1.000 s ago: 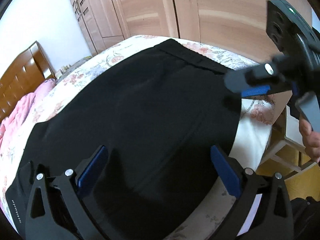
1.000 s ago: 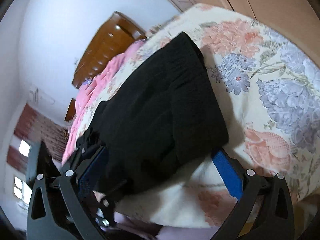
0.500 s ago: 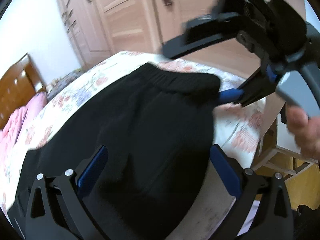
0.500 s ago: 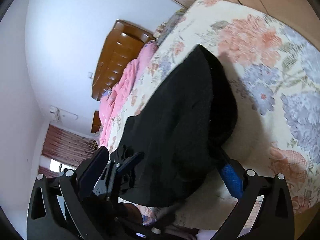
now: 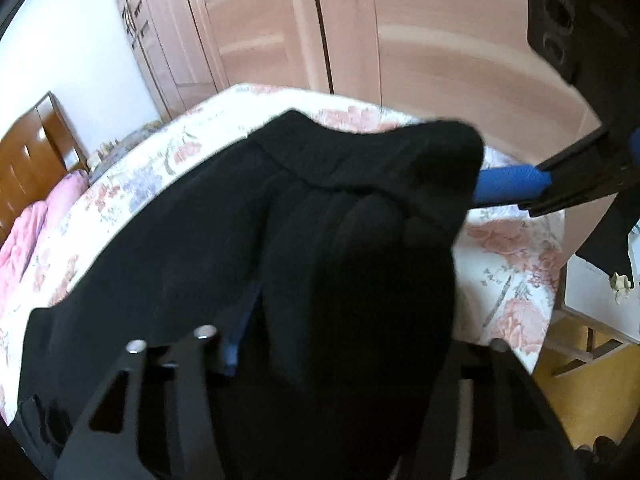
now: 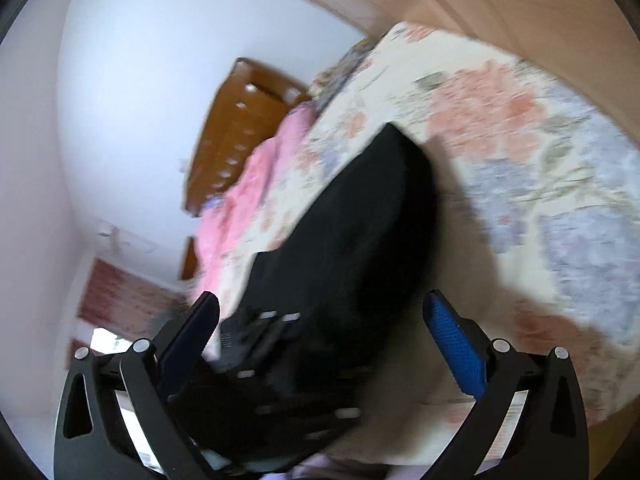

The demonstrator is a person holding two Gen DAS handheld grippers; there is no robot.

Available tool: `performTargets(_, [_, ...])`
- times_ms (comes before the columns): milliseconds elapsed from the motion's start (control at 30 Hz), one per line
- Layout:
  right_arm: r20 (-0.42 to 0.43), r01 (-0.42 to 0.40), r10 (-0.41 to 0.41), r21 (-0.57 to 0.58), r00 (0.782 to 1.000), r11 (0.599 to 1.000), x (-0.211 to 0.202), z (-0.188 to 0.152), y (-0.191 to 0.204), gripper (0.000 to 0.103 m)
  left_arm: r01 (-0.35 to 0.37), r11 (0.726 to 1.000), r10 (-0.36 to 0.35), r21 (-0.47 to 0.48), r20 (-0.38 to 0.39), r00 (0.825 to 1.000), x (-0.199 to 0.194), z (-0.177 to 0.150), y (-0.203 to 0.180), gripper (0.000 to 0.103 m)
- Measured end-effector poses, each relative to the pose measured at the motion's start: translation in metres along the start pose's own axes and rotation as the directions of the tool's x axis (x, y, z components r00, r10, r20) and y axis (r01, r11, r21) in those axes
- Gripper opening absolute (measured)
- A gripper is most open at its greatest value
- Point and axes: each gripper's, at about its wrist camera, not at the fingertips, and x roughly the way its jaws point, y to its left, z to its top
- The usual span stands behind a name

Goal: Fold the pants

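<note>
The black pants (image 5: 208, 240) lie on the floral bedspread (image 5: 516, 248). Their waistband end (image 5: 420, 160) is lifted and bunched. In the left wrist view my left gripper (image 5: 340, 344) has the black cloth filling the space between its fingers; only its left blue pad shows. My right gripper's blue pad (image 5: 508, 182) reaches under the lifted waistband from the right. In the right wrist view the pants (image 6: 352, 240) run away from my right gripper (image 6: 320, 332), whose jaws stand wide apart, with the left gripper (image 6: 260, 344) between them.
Wooden wardrobe doors (image 5: 280, 28) stand behind the bed. A wooden headboard (image 5: 32, 148) and pink bedding (image 5: 28, 236) are at the far left. A white stool (image 5: 600, 304) stands on the yellow floor beside the bed's right edge.
The waistband end has been lifted and bunched toward my left gripper, which now has cloth between its fingers. The right gripper moved up and right; both views swung.
</note>
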Motion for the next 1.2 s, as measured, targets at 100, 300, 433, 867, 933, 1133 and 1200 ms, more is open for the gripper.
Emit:
performTargets(100, [-0.03,-0.015,0.017,0.059,0.999,0.998,0.011,-0.003,-0.012,0.099,0.013,1.0,-0.012,-0.021,0.043,0.999,-0.01,0.001,0.003,0.045])
performTargets(300, [-0.08,-0.104,0.114,0.113,0.99,0.988,0.052,0.007,-0.003,0.099,0.072,0.995,-0.067,-0.065,0.067,0.995,-0.019,-0.002,0.01,0.045])
performTargets(433, [-0.09,-0.06,0.07,0.116,0.994,0.991,0.066,0.005,-0.002,0.099,0.146,0.985,-0.138,-0.095,0.078,0.987,-0.037,-0.015,0.014,0.055])
performTargets(867, [0.017,0.066,-0.066,-0.005,0.998,0.998,0.061,-0.028,-0.003,0.038,-0.265,0.899,0.293,-0.348,0.031,0.956,-0.134,-0.106,0.143,0.093])
performTargets(933, [0.06,0.052,-0.053,0.007,0.997,0.999,0.056,-0.028,-0.007,0.036,-0.323,0.861,0.349,-0.394,-0.006,0.937,-0.138,-0.119,0.167,0.093])
performTargets(1133, [0.124,0.107,-0.106,0.003,0.987,0.994,0.049,-0.035,-0.012,0.034,-0.386,0.803,0.354,-0.455,-0.158,0.922,-0.119,-0.156,0.211,0.094])
performTargets(1200, [0.133,0.127,-0.124,-0.009,0.983,0.992,0.047,-0.034,-0.009,0.033,-0.344,0.802,0.32,-0.488,-0.136,0.938,-0.116,-0.17,0.216,0.098])
